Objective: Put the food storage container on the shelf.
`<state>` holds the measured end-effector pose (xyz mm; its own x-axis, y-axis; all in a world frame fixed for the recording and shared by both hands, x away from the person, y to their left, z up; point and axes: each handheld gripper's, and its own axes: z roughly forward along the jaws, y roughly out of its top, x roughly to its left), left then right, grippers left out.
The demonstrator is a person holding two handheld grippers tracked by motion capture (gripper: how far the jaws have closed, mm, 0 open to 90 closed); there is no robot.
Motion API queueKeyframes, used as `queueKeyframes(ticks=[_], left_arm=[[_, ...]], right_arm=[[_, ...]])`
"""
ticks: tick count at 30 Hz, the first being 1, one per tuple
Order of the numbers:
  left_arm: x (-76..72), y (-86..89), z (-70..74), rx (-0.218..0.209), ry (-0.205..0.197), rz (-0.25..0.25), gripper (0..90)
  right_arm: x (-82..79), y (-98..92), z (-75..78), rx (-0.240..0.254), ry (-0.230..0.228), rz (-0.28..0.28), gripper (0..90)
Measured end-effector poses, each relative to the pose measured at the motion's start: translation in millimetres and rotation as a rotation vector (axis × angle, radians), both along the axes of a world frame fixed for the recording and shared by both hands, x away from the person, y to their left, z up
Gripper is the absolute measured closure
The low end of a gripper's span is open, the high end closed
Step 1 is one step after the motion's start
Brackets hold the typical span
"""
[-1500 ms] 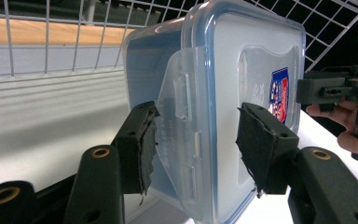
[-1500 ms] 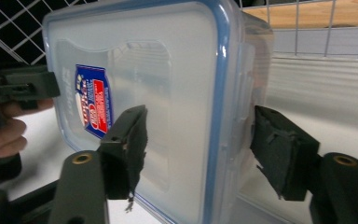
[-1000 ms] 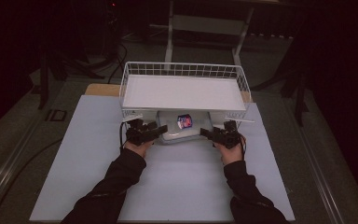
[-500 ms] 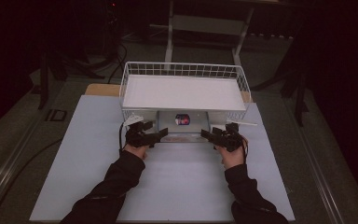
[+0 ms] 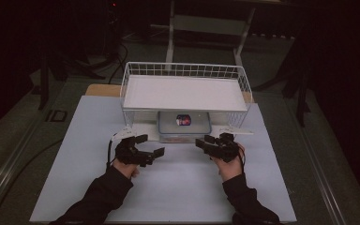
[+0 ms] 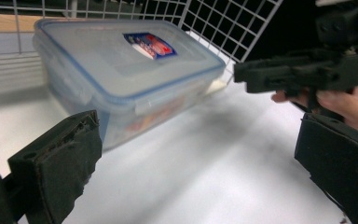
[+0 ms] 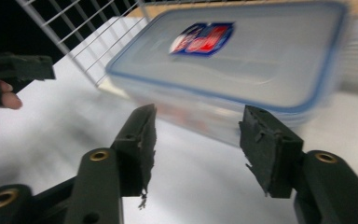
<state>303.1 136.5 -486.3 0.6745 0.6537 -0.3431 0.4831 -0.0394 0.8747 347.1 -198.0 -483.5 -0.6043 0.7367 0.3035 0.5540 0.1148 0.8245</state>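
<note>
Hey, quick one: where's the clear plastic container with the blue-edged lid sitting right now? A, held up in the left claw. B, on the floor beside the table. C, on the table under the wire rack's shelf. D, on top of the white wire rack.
C: the container rests on the table beneath the wire rack, and both claws stand open and apart from it.

This looks like a darkened lab or recording studio, not a home. A bare white rectangular tabletop (image 5: 168,187) stands lit amid blackness, with black metal stands (image 5: 42,70) and cables on a grey floor beyond. Ahead of the jaws sits a white wire rack (image 5: 185,89), staged alone.
</note>
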Motion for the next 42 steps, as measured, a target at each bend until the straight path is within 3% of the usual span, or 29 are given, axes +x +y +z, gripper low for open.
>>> queueKeyframes(ticks=[4,6,7,8,10,13,18,21,33,37,42], left_arm=[[-11.3,13.3,-4.3,0.013,-0.005,0.005,0.8],[-15.9,21.1,-8.5,0.006,-0.013,0.029,0.8],[-15.9,21.1,-8.5,0.006,-0.013,0.029,0.8],[-19.9,26.3,-13.9,-0.004,-0.017,0.041,0.8],[-21.5,28.1,-19.6,0.008,-0.008,0.036,0.8],[-22.9,26.5,-21.7,0.011,-0.013,0.026,0.8],[-27.0,21.7,-19.3,0.021,-0.056,0.005,0.8],[-28.8,20.9,-18.7,0.025,-0.071,-0.005,0.8],[-28.8,21.4,-22.6,0.028,-0.064,-0.022,0.8],[-29.7,20.1,-22.8,0.031,-0.067,-0.032,0.8],[-31.0,18.8,-22.0,0.034,-0.075,-0.035,0.8]], right_arm=[[-5.3,11.1,-4.0,-0.040,-0.049,-0.004,65.9],[-4.8,16.4,-7.2,-0.050,-0.044,0.003,75.5],[-4.8,16.4,-7.2,-0.050,-0.044,0.003,75.5],[-4.3,22.5,-9.7,-0.068,-0.042,0.017,84.3],[-2.7,29.9,-13.1,-0.085,-0.032,0.042,89.7],[1.3,42.9,-19.5,-0.115,-0.024,0.083,89.9],[11.8,58.8,-25.6,-0.134,-0.007,0.100,89.8],[20.4,63.5,-27.3,-0.134,-0.008,0.073,89.9],[50.4,73.4,-29.8,-0.135,-0.003,0.019,89.8],[57.9,71.9,-30.3,-0.115,0.014,-0.003,89.8],[57.4,74.0,-30.6,-0.119,0.013,0.010,87.5]])
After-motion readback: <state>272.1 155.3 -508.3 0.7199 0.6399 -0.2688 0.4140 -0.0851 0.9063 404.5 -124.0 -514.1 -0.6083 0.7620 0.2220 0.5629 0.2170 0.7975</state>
